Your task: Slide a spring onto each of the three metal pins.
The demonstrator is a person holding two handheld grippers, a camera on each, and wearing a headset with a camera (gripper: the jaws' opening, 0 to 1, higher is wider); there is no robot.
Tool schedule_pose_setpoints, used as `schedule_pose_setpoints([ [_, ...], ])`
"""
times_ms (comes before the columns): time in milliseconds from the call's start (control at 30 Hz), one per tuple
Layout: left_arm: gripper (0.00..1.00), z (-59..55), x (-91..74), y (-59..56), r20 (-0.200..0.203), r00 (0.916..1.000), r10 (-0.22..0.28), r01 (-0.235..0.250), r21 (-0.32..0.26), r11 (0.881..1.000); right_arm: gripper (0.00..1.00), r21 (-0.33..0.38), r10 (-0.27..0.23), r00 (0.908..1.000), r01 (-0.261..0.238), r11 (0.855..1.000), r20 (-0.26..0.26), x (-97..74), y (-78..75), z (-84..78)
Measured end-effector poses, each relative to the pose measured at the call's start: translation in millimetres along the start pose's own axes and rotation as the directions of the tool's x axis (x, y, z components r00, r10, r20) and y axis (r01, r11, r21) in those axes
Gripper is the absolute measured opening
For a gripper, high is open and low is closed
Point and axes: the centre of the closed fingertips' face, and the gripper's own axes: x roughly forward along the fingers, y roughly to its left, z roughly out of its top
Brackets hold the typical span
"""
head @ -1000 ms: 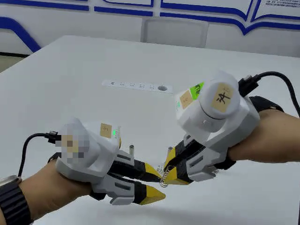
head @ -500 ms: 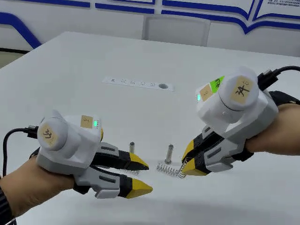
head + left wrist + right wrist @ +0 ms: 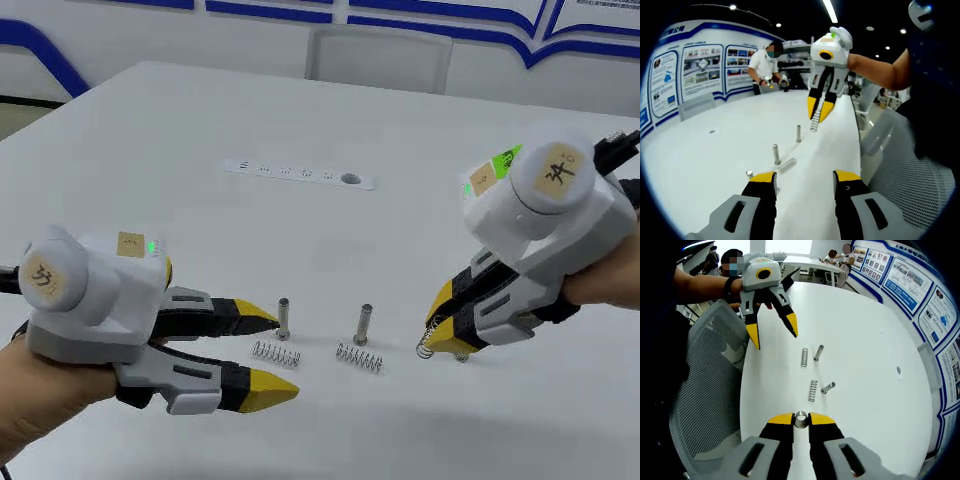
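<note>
Though gripped, spring (image 3: 800,419) (silvery, close-coiled)

The table (image 3: 150,150) is smooth matt white; the pins (image 3: 364,325) dull grey metal; the springs (image 3: 359,357) shiny wire. Left gripper (image 3: 283,358) and right gripper (image 3: 438,333) wear glossy white plastic.

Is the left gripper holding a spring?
No, the left gripper has its jaws wide open with nothing between them; the right gripper holds a spring.

White table (image 3: 200,150), silver pins (image 3: 283,318), silver springs (image 3: 276,352), white, yellow-tipped left gripper (image 3: 284,354) and right gripper (image 3: 440,343); blue-striped white wall (image 3: 150,35)
</note>
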Motion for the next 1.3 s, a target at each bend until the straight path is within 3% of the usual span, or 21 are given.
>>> schedule_pose_setpoints([
  [200,0.5,-6.1,-5.2,1.0,0.01,0.9995,0.031,-0.031,-0.035,0.999,0.12,0.033,-0.037,0.9992,0.037,0.999,-0.015,-13.0,-16.9,-12.0],
  [533,0.55,-6.5,-9.4,-0.6,0.024,0.9983,0.054,-0.052,-0.06,0.997,0.12,0.074,-0.093,0.9942,0.097,0.993,-0.053,-27.1,-45.8,-31.3],
  [733,0.56,-7.2,-9.1,0.5,0.027,0.9977,0.063,-0.061,-0.069,0.996,0.12,0.105,-0.097,0.9904,0.107,0.989,-0.098,-21.2,-57.8,-50.7],
  [1300,0.57,-10.1,-8.1,-0.9,0.017,0.9982,0.058,-0.057,-0.075,0.996,0.12,0.159,-0.052,0.9914,0.071,0.985,-0.12,4.2,-65.4,-64.0],
])
